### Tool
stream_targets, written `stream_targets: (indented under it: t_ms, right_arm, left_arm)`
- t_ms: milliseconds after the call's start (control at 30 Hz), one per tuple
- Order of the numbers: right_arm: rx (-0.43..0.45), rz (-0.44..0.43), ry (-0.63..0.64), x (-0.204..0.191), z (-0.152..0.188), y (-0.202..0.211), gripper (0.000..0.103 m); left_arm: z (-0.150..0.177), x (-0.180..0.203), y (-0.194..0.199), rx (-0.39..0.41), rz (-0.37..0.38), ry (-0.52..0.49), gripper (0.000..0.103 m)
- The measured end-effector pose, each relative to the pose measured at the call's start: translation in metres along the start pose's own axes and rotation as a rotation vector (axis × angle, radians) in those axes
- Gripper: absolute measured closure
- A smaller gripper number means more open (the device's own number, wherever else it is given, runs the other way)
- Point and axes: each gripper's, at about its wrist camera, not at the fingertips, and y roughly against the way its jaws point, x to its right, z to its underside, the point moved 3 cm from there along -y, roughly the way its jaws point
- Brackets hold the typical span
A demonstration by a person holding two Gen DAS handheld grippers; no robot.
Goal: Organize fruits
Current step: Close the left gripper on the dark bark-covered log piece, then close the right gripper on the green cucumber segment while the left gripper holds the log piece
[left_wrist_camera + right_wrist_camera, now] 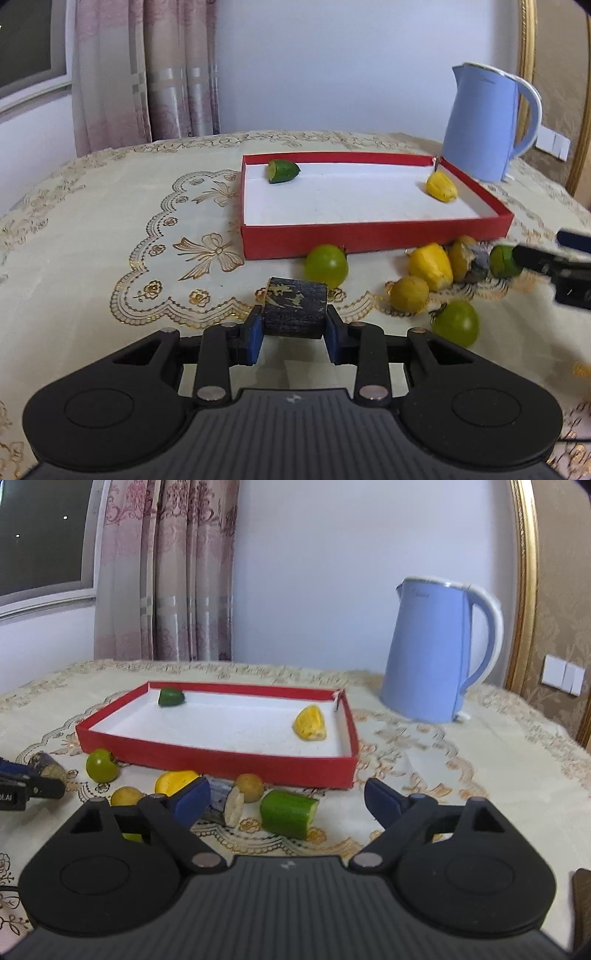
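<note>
A: Left gripper [294, 322]: clamped on a dark chunk [295, 308], held above the table [92, 229].
B: Right gripper [288, 803]: spread wide, nothing gripped; green piece [288, 813] seen between its fingers.
A: Red tray [369, 236], far: green piece [283, 171] left, yellow piece [441, 186] right.
B: Loose fruit noted along the tray's near wall. Kettle [436, 653] far right.

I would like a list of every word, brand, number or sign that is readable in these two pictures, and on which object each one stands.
"OLAI": white letters on the left hand-held gripper, cut off by the edge of the right wrist view, so perhaps only part of a word.
Faint writing near the top of the kettle: too blurred to read.
Small light mark on the right hand-held gripper body: a logo, no letters.
Nothing else is readable.
</note>
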Motion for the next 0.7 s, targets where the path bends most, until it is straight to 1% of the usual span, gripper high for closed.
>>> stream_targets:
  t_ms: [67, 233, 400, 567, 633, 700]
  right_arm:
    - [-0.02, -0.002, -0.005, 0.001, 0.001, -0.006, 0.026]
    - [-0.036, 0.021, 0.011, -0.002, 0.003, -0.012, 0.028]
    - [-0.078, 0.024, 0.003, 0.0, 0.004, -0.021, 0.046]
    - [-0.095, 0.029, 0.009, 0.0, 0.004, -0.026, 0.047]
    - [-0.103, 0.032, 0.023, -0.003, 0.004, -0.029, 0.049]
    - [-0.116, 0.042, 0.036, -0.005, 0.005, -0.032, 0.058]
  left_arm:
    - [-0.002, 0.001, -0.001, 0.005, -0.012, 0.01, 0.071]
    - [-0.005, 0.002, -0.003, 0.019, -0.039, 0.016, 0.071]
    - [-0.006, 0.002, -0.003, 0.024, -0.047, 0.014, 0.071]
    - [-0.007, -0.002, -0.003, 0.027, -0.055, 0.022, 0.071]
    - [-0.008, -0.002, -0.004, 0.026, -0.061, 0.023, 0.071]
    - [-0.008, -0.003, -0.005, 0.026, -0.064, 0.023, 0.071]
